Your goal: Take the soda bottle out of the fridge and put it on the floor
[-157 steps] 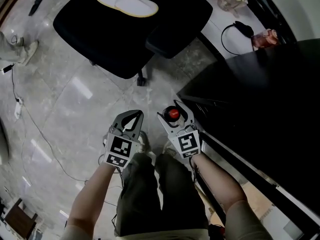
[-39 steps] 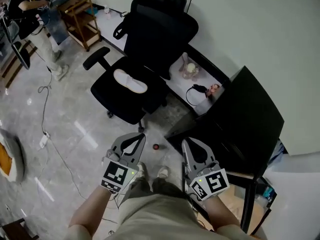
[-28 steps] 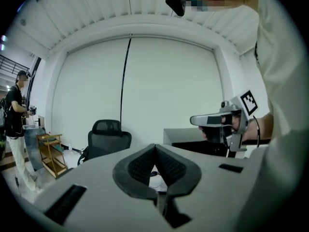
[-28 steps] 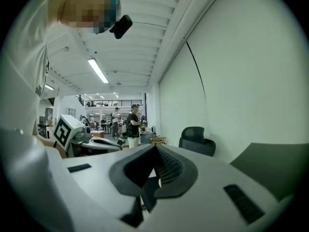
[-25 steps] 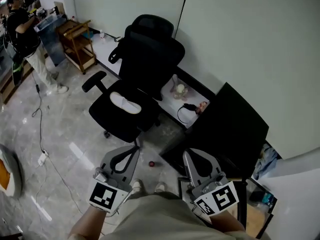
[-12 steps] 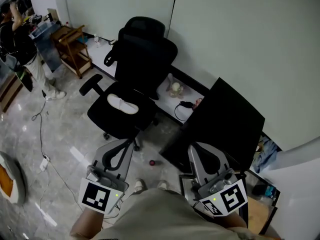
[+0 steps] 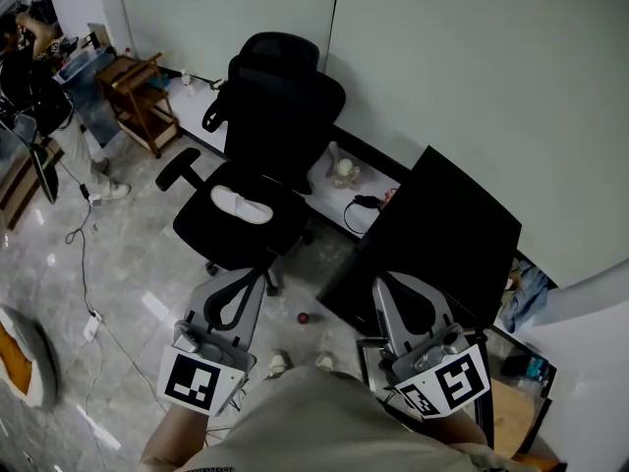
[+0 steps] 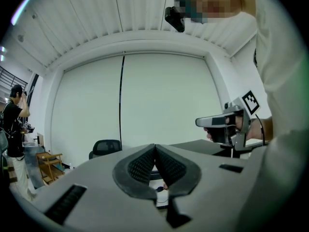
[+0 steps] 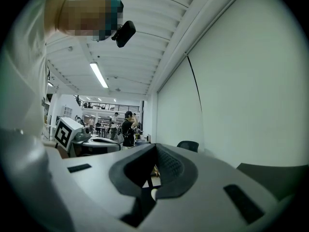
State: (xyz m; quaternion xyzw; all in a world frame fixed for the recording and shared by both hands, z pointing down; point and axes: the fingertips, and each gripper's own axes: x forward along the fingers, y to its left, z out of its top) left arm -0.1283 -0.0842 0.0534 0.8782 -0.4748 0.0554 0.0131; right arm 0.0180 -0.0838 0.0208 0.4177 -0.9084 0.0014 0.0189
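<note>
The soda bottle stands on the grey floor, showing only as a small red cap from above, just left of the black fridge. My left gripper is held high above the floor, left of the bottle, shut and empty. My right gripper hangs over the fridge's front corner, also shut with nothing in it. In the left gripper view the left gripper has its ribbed pads pressed together, and the right gripper shows beside it. The right gripper view shows the right gripper shut the same way.
A black office chair with a white slipper on its seat stands ahead. A low white shelf with a cable runs along the wall. A wooden cart and a person are at far left. Cables trail on the floor.
The right gripper, earlier low around the bottle's red cap, has let it go. Both grippers and the view have risen; the bottle stays on the floor, far below.
</note>
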